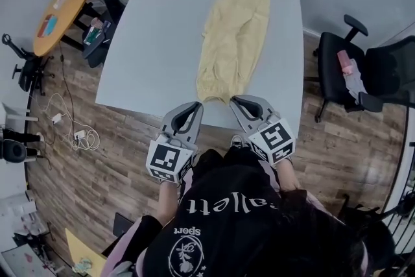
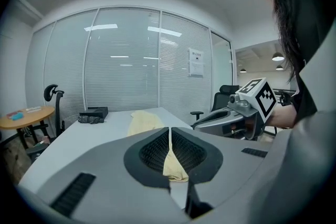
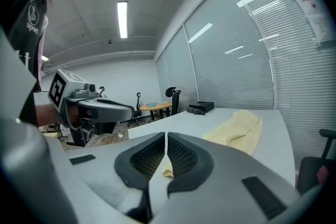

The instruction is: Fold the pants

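**Pants held at the leg ends.** A pair of pale yellow pants lies stretched lengthwise along the right half of a white tabletop. What appears to be the waistband points to the far edge, and the two leg ends sit at the near edge in front of the person. The left tool and the right tool sit side by side at that near edge, each pressed together on one leg end. The left gripper view shows a fold of yellow cloth pinched between the left tool's pads. The right gripper view shows a smaller tuck caught between the right tool's pads.

The fabric looks light, thin and limp. It will probably sag and drape between the two holds rather than keep a shape, and it may slide easily over the smooth top. Judging by how it lies, the outer corners of the leg ends are the sensible places to grip. Keeping them spread apart should let the cloth stay flat when it is carried toward the waistband. A bite as shallow as the right one could slip free.
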Tool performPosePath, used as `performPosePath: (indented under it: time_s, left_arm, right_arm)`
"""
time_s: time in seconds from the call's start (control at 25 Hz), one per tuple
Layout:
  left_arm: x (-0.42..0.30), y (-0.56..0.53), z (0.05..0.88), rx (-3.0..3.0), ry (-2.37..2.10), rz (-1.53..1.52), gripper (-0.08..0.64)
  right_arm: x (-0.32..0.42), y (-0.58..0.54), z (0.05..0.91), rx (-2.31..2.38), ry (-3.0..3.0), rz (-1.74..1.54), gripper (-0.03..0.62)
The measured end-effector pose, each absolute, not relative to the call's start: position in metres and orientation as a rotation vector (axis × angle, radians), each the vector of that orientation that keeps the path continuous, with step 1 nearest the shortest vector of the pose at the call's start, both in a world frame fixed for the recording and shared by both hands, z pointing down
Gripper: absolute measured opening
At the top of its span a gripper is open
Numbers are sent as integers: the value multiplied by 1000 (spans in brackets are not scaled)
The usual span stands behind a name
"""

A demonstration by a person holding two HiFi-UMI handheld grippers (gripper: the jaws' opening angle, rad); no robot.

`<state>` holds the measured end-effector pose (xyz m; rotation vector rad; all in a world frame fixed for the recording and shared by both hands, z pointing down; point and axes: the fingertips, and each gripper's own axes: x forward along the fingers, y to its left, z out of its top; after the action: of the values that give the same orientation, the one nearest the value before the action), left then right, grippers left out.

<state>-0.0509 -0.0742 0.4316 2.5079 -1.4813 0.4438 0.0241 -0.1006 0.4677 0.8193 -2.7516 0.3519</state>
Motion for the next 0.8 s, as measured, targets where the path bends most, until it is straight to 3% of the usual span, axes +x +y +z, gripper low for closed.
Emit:
performPosePath:
  time_s: [0.8]
  left_arm:
    - [-77, -111, 490, 2505, -1256, 638, 34]
  right_arm:
    - [9, -135, 523, 928, -2596, 498, 29]
